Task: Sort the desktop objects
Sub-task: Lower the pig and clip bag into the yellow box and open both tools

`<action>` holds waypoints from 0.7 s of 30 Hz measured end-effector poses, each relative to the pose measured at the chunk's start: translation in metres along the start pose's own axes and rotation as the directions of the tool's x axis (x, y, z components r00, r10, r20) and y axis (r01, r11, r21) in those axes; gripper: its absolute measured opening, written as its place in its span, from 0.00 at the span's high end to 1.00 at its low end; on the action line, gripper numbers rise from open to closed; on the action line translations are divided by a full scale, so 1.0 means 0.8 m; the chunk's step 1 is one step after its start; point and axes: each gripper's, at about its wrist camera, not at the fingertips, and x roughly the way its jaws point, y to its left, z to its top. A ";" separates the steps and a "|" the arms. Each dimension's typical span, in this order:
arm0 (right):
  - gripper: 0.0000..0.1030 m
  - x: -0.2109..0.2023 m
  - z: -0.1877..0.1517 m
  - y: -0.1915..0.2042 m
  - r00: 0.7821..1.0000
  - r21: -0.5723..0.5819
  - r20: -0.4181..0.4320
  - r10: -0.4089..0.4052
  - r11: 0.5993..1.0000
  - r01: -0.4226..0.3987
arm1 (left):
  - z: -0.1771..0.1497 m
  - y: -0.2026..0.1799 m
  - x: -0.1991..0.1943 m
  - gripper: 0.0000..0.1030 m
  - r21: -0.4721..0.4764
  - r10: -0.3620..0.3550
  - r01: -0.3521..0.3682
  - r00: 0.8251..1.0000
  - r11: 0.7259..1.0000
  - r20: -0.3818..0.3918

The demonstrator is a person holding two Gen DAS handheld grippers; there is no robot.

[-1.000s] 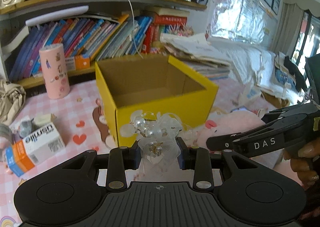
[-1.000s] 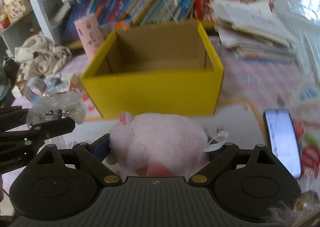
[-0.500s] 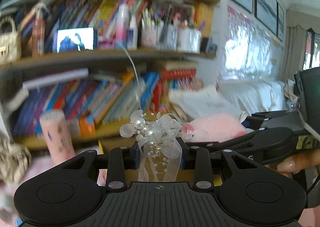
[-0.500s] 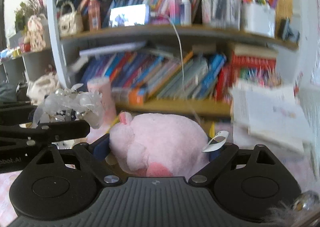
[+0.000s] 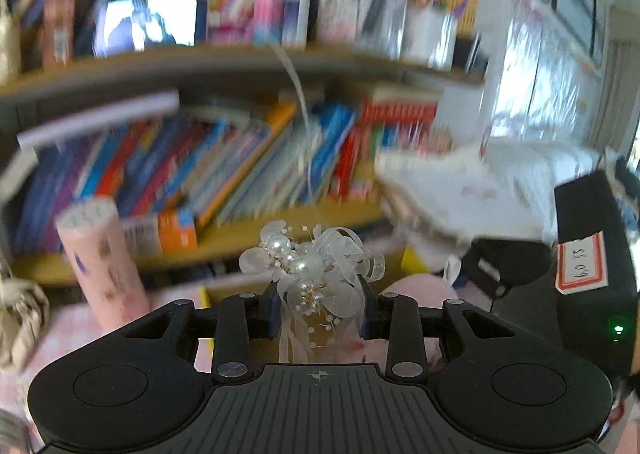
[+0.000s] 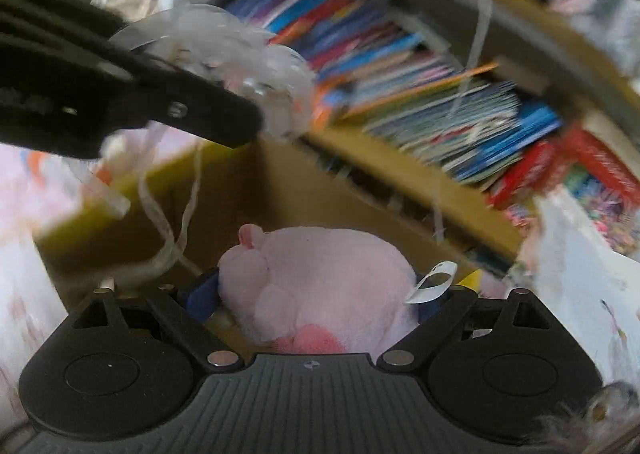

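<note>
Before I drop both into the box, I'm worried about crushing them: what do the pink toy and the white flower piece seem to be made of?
The pink toy looks like soft plush: fuzzy matte pile, rounded and stuffed, with a white tag. The flower piece seems to be sheer ribbon and translucent petals with glossy beads, likely faux pearls on thin gold wire. The yellow box looks like cardboard, brown inside.

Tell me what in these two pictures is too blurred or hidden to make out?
- Left wrist view: the book spines are smeared by motion blur, so no title reads.
- Left wrist view: the pink plush toy shows only a sliver behind the pearl flower ornament and the gripper frame.
- Right wrist view: the yellow box floor is hidden by the plush toy; whether anything lies inside cannot be told.
- Right wrist view: the ornament is blurred and partly covered by the left gripper.
</note>
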 end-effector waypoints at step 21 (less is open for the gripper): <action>0.07 0.058 -0.004 0.006 0.958 -0.008 -0.212 0.191 0.980 -0.197 | -0.056 0.007 0.076 0.61 0.008 0.029 -0.027 0.966 1.000 -0.256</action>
